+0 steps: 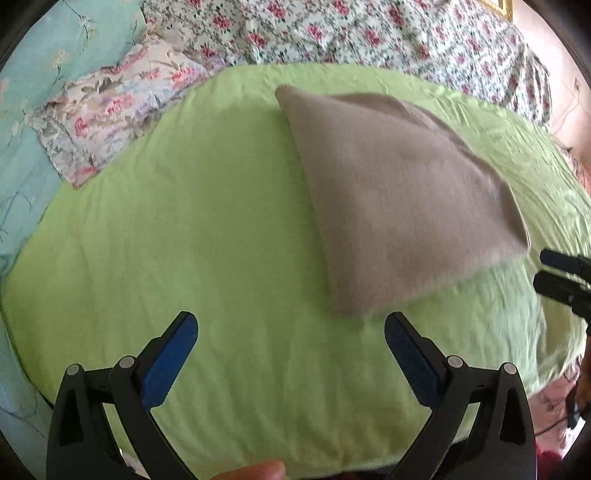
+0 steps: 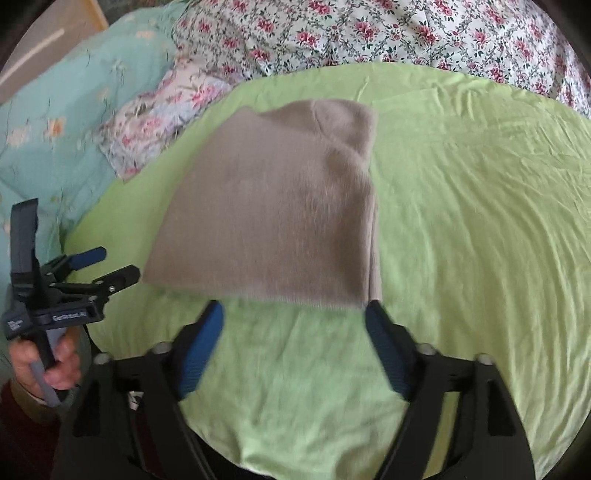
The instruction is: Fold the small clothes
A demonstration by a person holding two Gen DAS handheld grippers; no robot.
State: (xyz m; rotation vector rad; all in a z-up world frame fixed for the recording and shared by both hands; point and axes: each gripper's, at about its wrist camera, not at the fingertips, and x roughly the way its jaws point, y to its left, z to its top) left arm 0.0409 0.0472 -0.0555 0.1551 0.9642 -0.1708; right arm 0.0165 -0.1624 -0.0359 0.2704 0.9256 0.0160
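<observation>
Though folded over once by the look of it, not yet a small neat packet: a soft beige cloth [image 2: 280,206], lying flat in the middle of the green sheet [image 2: 461,221] on the bed. Looks like two layers, with one straight side and a second edge peeking out along it in the right wrist view. Hard to tell what kind of clothing. Spread wide on the left tongs [image 1: 291,319], blue pads far apart, nothing between, held above bare green sheet just short of the near corner of the cloth. Wide too on the right tongs [image 2: 294,306], nothing between, tips close to the near edge of the cloth but not pinching it; touching or not, cannot tell through the blur. So no grip on the cloth from either side. Beside the green sheet, a small flowered cloth [image 1: 118,110], maybe folded and put aside already, though only a guess. Behind, a big flowered blanket [image 1: 369,33] and a blue cover [image 1: 29,110]. Probably about half way: first fold done, one more fold likely left, then a bit of smoothing and a move to the side. For the next fold, likely a pinch on the near edge with both tongs and a lift over toward the far end.
</observation>
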